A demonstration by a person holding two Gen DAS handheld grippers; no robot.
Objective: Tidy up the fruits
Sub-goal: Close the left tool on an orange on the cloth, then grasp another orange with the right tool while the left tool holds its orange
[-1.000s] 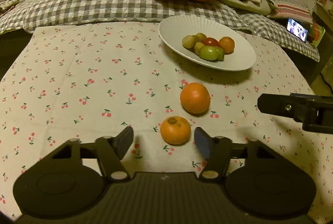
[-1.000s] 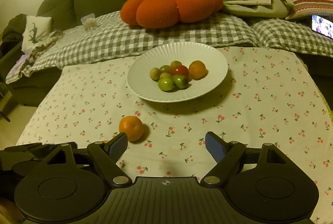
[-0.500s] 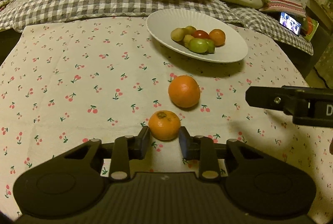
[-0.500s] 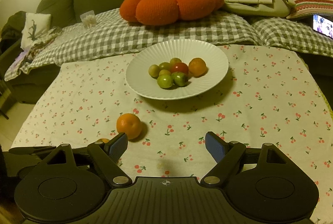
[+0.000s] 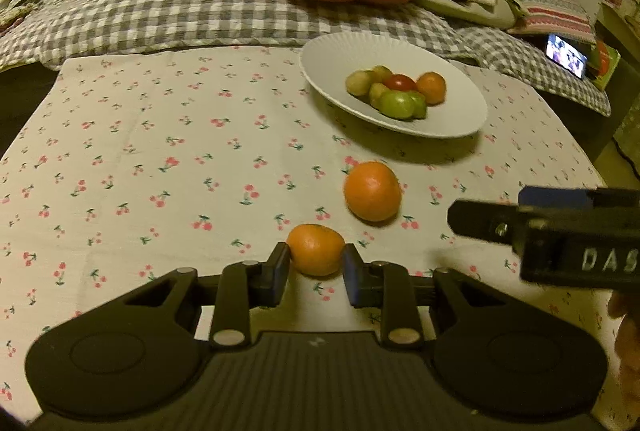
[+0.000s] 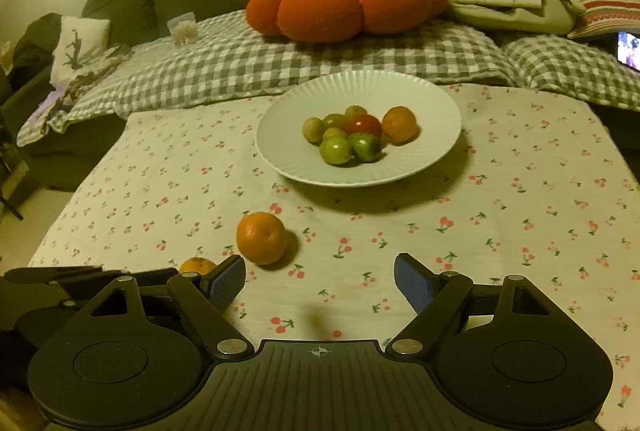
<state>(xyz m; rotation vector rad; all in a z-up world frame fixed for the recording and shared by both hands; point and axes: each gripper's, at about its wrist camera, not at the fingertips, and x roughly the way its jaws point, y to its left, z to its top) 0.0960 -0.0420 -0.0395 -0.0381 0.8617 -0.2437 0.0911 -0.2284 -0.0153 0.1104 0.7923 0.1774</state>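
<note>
Your left gripper (image 5: 316,263) is clamped on the small mandarin (image 5: 316,249) near the table's (image 5: 160,151) front edge; your right gripper (image 6: 320,281) hangs wide open.

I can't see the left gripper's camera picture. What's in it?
The left gripper has its jaws shut on a small orange on the cherry-print tablecloth. A bigger orange and a white plate of fruit lie beyond.

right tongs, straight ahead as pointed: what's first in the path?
Likely bare tablecloth, then the white plate of fruit. The loose orange sits left of the right tongs' line, though depth is unclear.
</note>
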